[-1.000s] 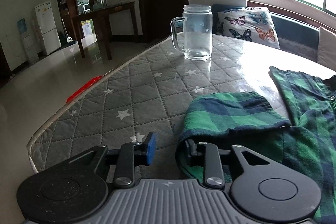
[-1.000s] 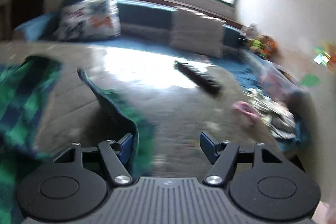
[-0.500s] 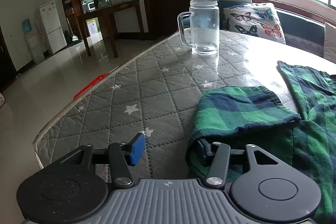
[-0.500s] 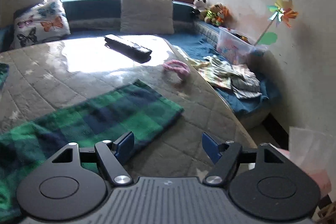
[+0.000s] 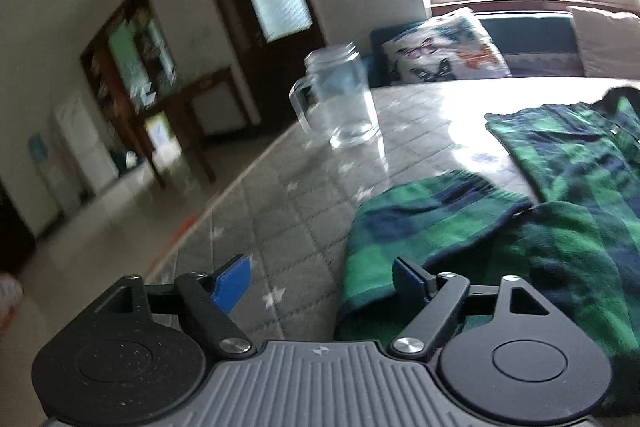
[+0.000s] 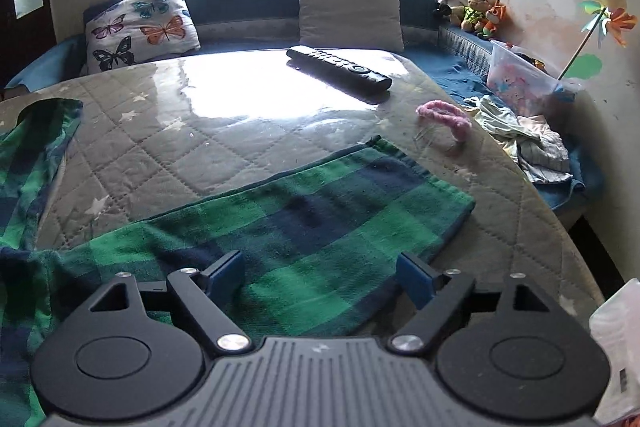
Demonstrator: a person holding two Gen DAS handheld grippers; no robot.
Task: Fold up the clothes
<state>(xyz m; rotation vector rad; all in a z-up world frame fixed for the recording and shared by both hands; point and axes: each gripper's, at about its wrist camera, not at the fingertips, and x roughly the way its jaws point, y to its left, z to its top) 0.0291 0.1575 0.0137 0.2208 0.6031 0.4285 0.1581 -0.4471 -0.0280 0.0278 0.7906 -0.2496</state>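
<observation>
On table: plaid shirt (image 6: 304, 227) | both claws agape (empty) | remote (image 6: 340, 69) right view only

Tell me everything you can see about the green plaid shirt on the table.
The green plaid shirt is soft, flannel-like cloth in green and navy checks. It lies spread on the quilted star-print table cover, one sleeve stretched flat toward the right. The right gripper hovers open over that sleeve. The left gripper is open beside another rumpled sleeve.
</observation>
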